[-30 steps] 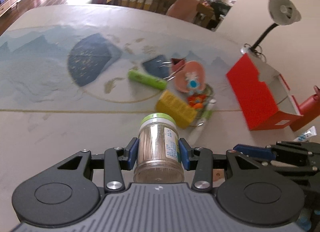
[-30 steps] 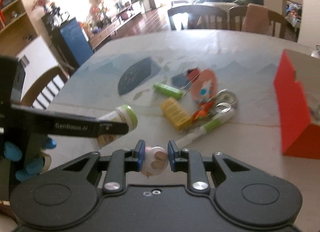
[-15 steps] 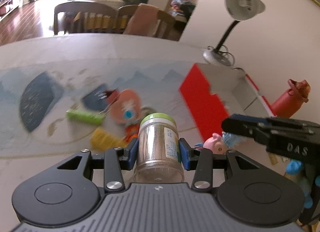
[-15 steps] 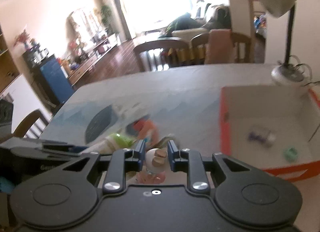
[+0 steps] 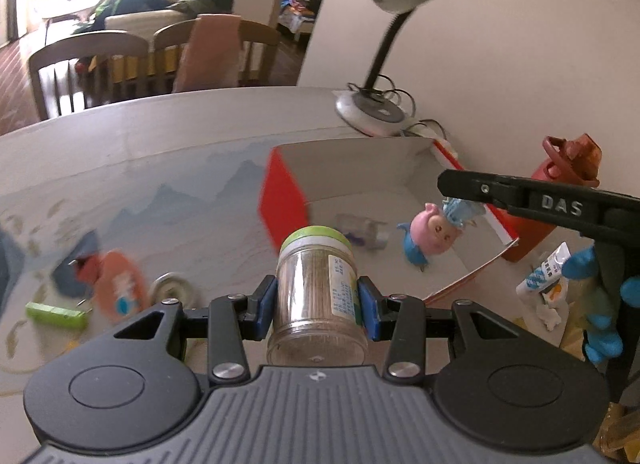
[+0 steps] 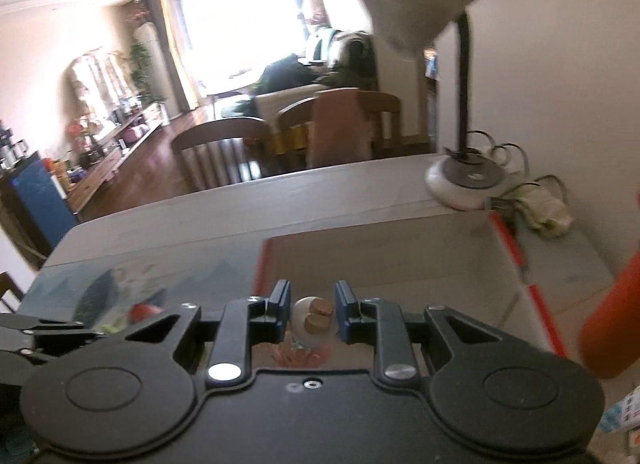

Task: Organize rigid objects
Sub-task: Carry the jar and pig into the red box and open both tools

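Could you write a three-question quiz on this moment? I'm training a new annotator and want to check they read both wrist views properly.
1. True or false: the left gripper is empty.
2. The pig figurine in the right gripper hangs over which thing? A) the red box B) the desk lamp C) the green tube
3. Fill in: the jar has a ____ lid.

Key:
1. False; its pads are shut on the jar.
2. A, over the open box, not yet set down.
3. Green.
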Motion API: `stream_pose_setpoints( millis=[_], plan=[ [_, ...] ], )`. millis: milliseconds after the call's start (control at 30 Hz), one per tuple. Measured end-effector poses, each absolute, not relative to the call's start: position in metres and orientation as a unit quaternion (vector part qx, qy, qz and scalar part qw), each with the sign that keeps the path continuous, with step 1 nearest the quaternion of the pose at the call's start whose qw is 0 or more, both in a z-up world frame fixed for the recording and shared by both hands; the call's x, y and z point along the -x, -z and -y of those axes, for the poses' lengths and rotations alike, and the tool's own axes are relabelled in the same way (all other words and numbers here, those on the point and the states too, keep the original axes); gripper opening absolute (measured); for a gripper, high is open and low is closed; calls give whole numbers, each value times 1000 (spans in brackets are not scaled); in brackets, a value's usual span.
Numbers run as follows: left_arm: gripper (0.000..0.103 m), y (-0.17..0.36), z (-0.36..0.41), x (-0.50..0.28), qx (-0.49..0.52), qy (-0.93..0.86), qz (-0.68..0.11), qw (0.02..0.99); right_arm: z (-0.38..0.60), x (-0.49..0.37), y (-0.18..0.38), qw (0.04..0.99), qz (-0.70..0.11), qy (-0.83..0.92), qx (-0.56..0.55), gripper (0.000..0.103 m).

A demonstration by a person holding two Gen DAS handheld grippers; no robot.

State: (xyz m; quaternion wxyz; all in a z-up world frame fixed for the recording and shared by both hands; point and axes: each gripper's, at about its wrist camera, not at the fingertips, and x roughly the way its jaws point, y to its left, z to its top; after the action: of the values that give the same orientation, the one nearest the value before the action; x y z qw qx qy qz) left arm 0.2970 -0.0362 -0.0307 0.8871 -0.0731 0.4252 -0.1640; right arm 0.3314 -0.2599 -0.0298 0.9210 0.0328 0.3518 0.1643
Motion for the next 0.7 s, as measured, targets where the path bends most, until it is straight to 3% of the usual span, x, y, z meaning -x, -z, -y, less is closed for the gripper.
stream_pose_setpoints(
  millis=[700],
  plan=[
    [42, 92, 162, -388, -7, 148, -506, 850, 317, -406, 105, 897, -424, -118, -34, 23]
  ],
)
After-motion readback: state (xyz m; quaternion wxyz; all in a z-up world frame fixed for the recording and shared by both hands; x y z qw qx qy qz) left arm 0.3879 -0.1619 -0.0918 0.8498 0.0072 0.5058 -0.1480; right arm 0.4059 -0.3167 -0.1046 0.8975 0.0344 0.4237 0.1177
